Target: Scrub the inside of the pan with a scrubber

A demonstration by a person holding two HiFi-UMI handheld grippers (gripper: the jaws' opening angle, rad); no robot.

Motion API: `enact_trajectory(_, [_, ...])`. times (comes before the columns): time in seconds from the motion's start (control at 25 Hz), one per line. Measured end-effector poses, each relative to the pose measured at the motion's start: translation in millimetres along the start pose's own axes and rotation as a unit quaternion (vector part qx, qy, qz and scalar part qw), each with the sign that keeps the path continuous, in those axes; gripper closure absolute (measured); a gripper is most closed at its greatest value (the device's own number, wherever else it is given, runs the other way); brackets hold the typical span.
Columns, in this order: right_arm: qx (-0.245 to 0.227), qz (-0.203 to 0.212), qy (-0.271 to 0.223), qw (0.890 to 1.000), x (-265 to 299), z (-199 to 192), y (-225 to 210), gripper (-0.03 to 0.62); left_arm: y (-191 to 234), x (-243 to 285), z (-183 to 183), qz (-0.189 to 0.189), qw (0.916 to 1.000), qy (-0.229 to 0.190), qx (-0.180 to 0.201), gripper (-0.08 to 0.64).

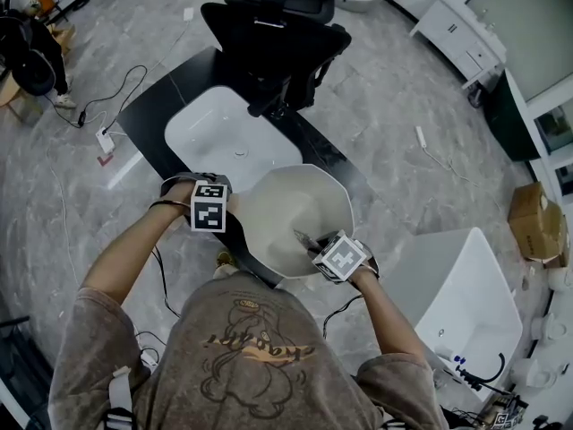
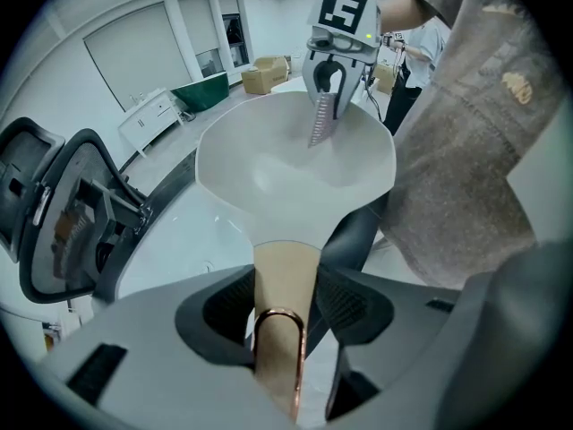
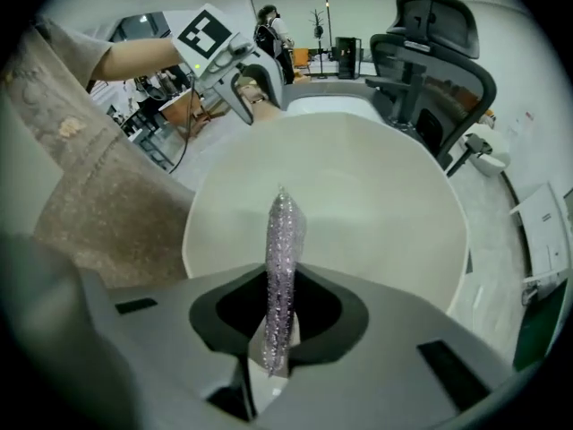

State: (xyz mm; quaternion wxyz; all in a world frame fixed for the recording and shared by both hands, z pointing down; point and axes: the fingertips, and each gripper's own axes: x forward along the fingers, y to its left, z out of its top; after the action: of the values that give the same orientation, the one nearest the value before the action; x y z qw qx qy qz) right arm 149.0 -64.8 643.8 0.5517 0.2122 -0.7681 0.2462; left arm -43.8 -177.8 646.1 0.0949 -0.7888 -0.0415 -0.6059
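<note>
A white sink (image 1: 215, 128) sat sunk in a black counter (image 1: 150, 107). Just beyond the sink stood a black office chair (image 1: 277, 34). Left of the sink, a white power strip (image 1: 105, 141) lay on the grey marbled floor (image 1: 81, 213). Well to the sink's right were a white cabinet (image 1: 457, 38) and a cardboard box (image 1: 535, 215). A white tub (image 1: 470, 298) sat nearer on that side.

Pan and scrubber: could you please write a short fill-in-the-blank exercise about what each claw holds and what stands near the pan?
1. The left claw is shut on the tan ____ of the pan.
2. The right claw is shut on a thin, glittery ____.
3. Behind the pan, a white ____ is set in the black counter.
Missing words: handle; scrubber; sink.
</note>
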Motion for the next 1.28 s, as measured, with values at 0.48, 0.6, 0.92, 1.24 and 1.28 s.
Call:
enact_trajectory(0.48, [-0.042, 0.128, 0.000, 0.991, 20.1, 29.8, 74.8, 0.520, 0.4, 0.9, 0.2, 0.003, 1.0000, 0.003, -0.007, 0.336])
enact_trajectory(0.6, [-0.065, 0.128, -0.006, 0.990, 30.4, 49.0, 82.6, 0.520, 0.6, 1.1, 0.0, 0.004, 1.0000, 0.003, -0.008, 0.336])
enact_trajectory(0.92, [-0.041, 0.108, -0.064, 0.991, 51.1, 102.6, 66.8, 0.518, 0.4, 2.0, -0.3, 0.000, 1.0000, 0.007, -0.005, 0.336])
enact_trajectory(1.24, [-0.026, 0.044, -0.107, 0.993, 69.2, 142.8, 35.9, 0.517, 0.3, 1.8, -0.3, -0.003, 1.0000, 0.006, 0.000, 0.336])
enact_trajectory(1.28, [-0.027, 0.035, -0.108, 0.993, 71.7, 146.8, 32.1, 0.517, 0.5, 1.8, -0.8, -0.003, 1.0000, 0.007, 0.001, 0.336])
